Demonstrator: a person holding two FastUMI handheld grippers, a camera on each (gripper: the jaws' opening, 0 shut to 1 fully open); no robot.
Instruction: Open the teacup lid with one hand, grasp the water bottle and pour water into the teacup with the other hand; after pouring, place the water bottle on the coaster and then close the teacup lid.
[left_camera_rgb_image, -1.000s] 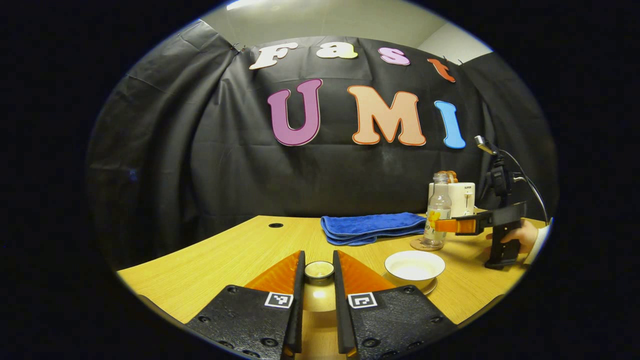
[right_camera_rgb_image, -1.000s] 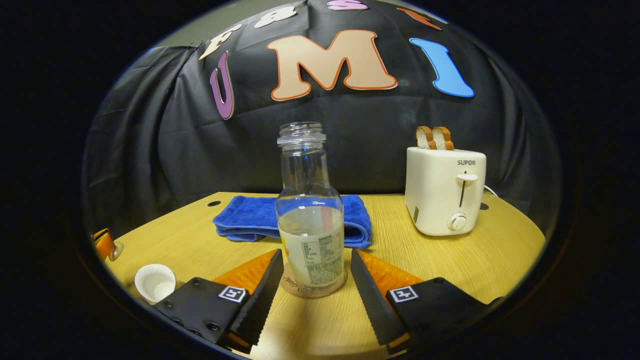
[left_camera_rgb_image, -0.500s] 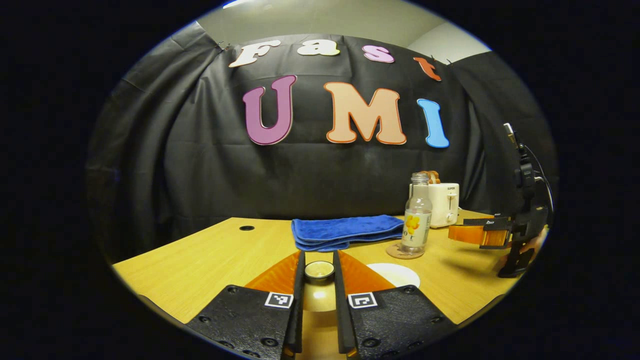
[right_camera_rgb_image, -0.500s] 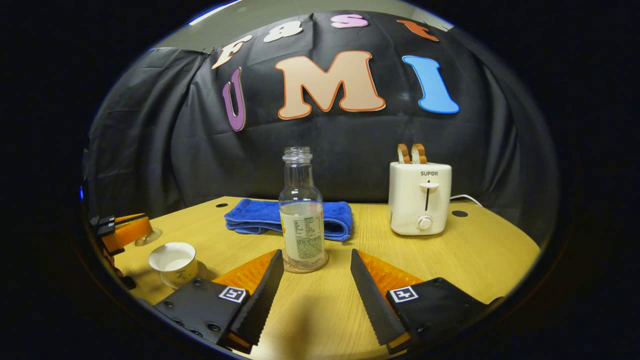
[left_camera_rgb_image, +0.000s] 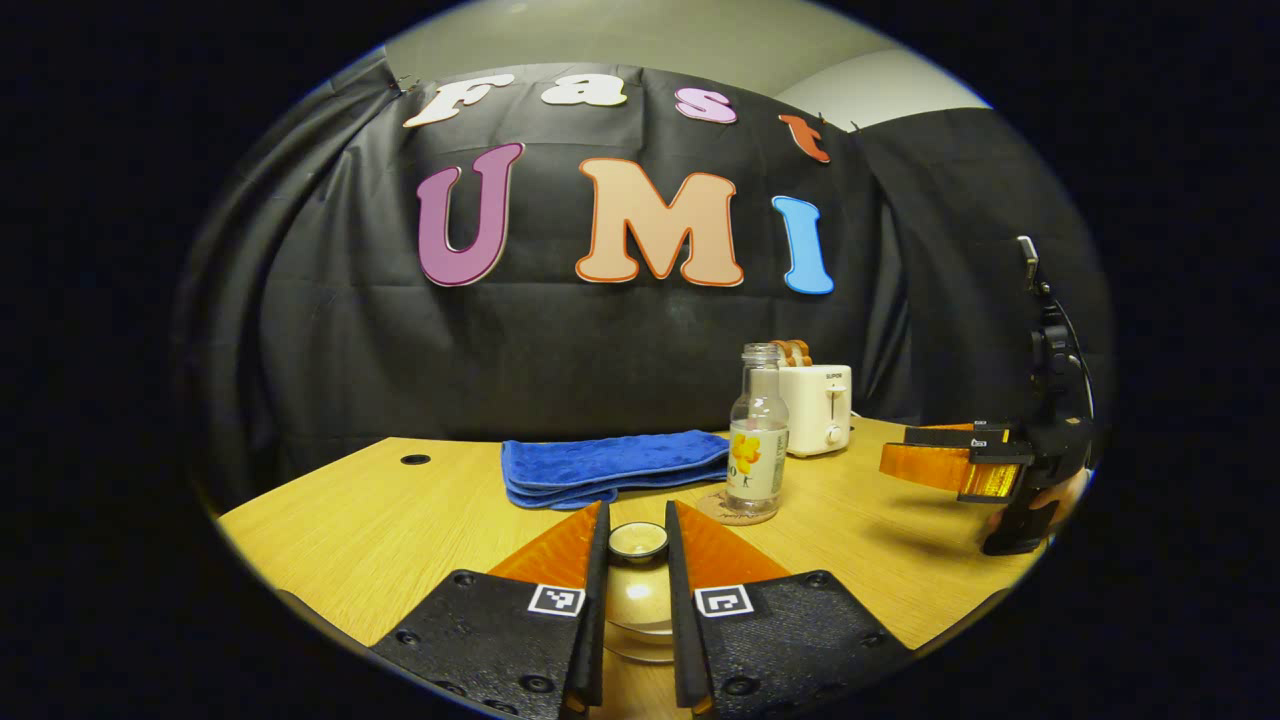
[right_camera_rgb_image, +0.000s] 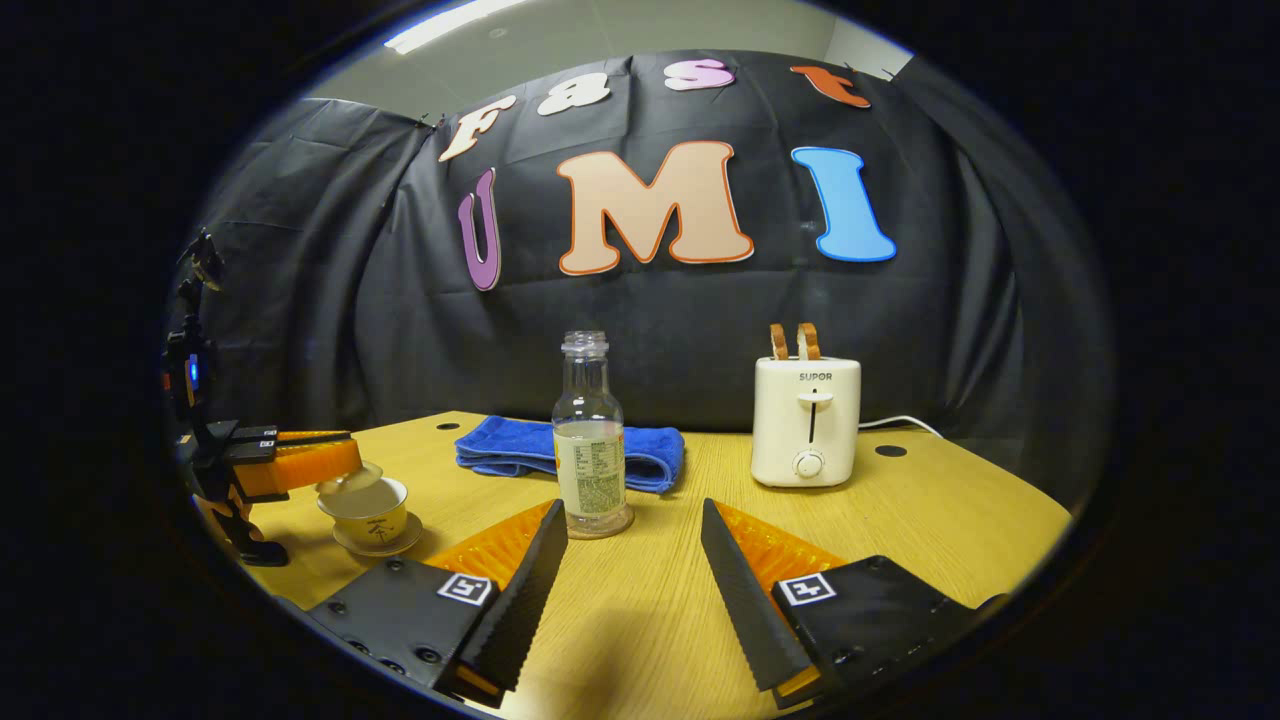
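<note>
The left gripper (left_camera_rgb_image: 635, 600) pinches the knob of the teacup lid (left_camera_rgb_image: 638, 541) between its 2 fingers, holding it just above the teacup (right_camera_rgb_image: 367, 509), which sits on its saucer at the table's 9 o'clock edge in the right gripper view. The water bottle (right_camera_rgb_image: 590, 440) stands upright on the coaster (left_camera_rgb_image: 722, 508) at 12 o'clock from the right gripper (right_camera_rgb_image: 630, 575), whose fingers are spread and empty. To seat the lid well, centre it over the rim, lower it level, then release gently.
</note>
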